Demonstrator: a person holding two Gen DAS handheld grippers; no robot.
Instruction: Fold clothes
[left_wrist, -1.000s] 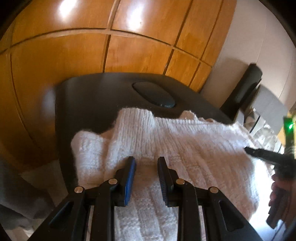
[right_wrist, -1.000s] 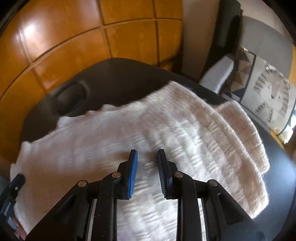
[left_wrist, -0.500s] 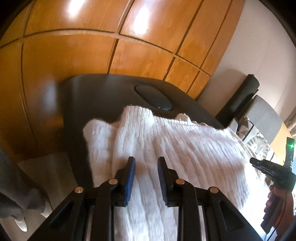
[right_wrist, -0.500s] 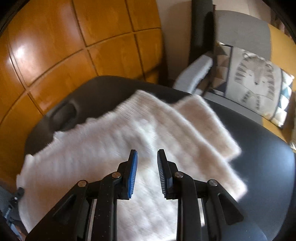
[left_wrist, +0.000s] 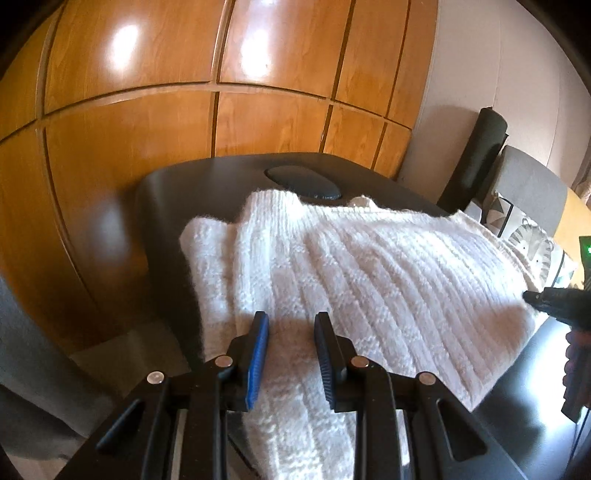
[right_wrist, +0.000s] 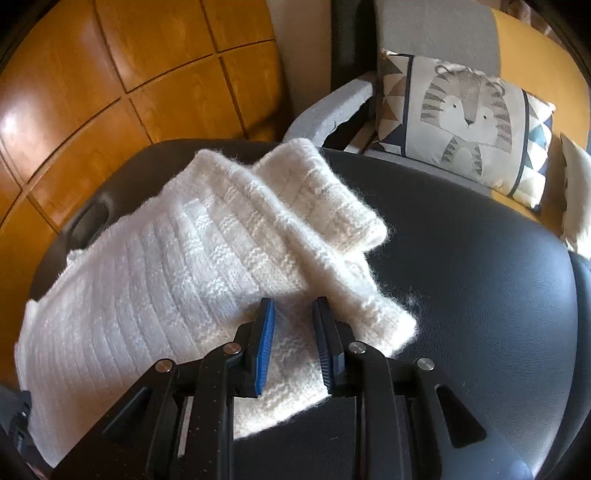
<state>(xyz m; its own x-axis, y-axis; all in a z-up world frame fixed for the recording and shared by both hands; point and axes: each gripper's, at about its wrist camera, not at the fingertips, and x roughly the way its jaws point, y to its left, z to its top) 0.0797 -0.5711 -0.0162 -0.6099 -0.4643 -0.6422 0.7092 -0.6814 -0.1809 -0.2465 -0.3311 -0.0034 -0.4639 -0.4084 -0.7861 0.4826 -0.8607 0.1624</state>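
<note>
The left claw (left_wrist: 291, 325), low in the frame, hangs with fingers apart and empty above the white ribbed knitted sweater (left_wrist: 369, 280). The right claw (right_wrist: 293, 314) is likewise apart and empty over the sweater's lower right corner. The sweater lies folded on the black padded worktop (right_wrist: 480, 266).

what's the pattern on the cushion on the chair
A striped grey tiger face on the cushion, bordered by coloured triangles; the right wrist view shows it best.

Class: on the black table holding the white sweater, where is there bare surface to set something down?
Bare black table lies right of the sweater, toward the tiger cushion. A narrower strip lies beyond the sweater around the oval recess. The left edge is crowded.
</note>
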